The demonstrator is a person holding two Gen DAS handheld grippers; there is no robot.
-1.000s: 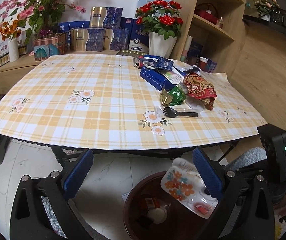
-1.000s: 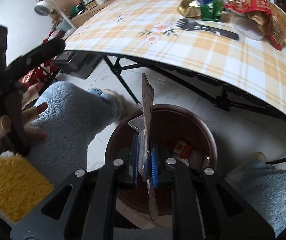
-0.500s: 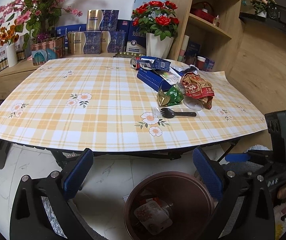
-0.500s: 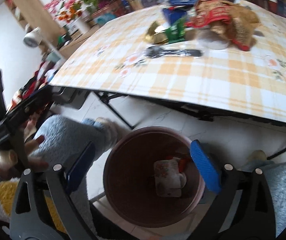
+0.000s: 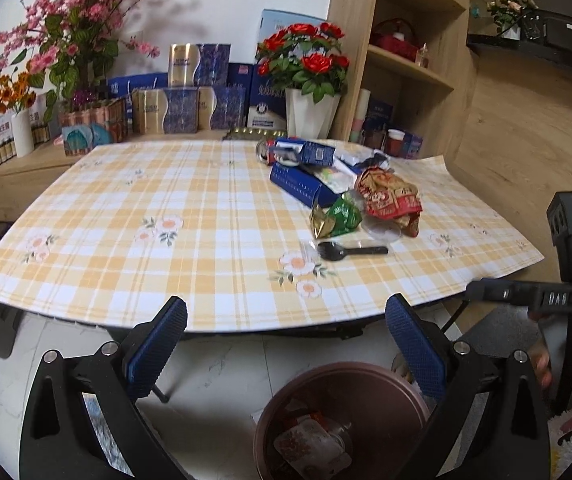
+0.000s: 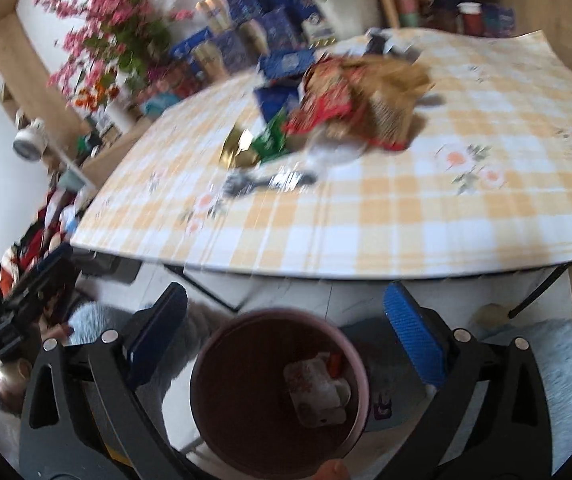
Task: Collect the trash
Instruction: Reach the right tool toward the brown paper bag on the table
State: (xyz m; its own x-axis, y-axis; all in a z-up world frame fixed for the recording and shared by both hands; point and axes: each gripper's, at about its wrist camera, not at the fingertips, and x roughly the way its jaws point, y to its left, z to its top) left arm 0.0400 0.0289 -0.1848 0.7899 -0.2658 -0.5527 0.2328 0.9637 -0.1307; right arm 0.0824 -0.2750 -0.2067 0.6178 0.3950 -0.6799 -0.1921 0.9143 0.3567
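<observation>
A brown bin (image 5: 340, 420) stands on the floor below the table's front edge, with a flowered wrapper (image 5: 312, 450) inside; both also show in the right wrist view: the bin (image 6: 242, 392) and the wrapper (image 6: 314, 390). On the checked table lie a black plastic spoon (image 5: 350, 250), a green-gold wrapper (image 5: 336, 220), a red snack bag (image 5: 390, 200) and blue boxes (image 5: 302, 182). My left gripper (image 5: 286, 344) is open and empty above the floor by the bin. My right gripper (image 6: 284, 340) is open and empty over the bin.
Flower vases (image 5: 312, 114), gift boxes (image 5: 184, 110) and a wooden shelf (image 5: 410, 60) stand behind the table (image 5: 126, 248). The table's black legs (image 6: 202, 284) run under its edge. The right gripper's handle (image 5: 566, 296) shows at the right of the left wrist view.
My right gripper opened and dropped the flowered wrapper into the bin, then tilted up toward the table. My left gripper stayed open and rose slightly.
</observation>
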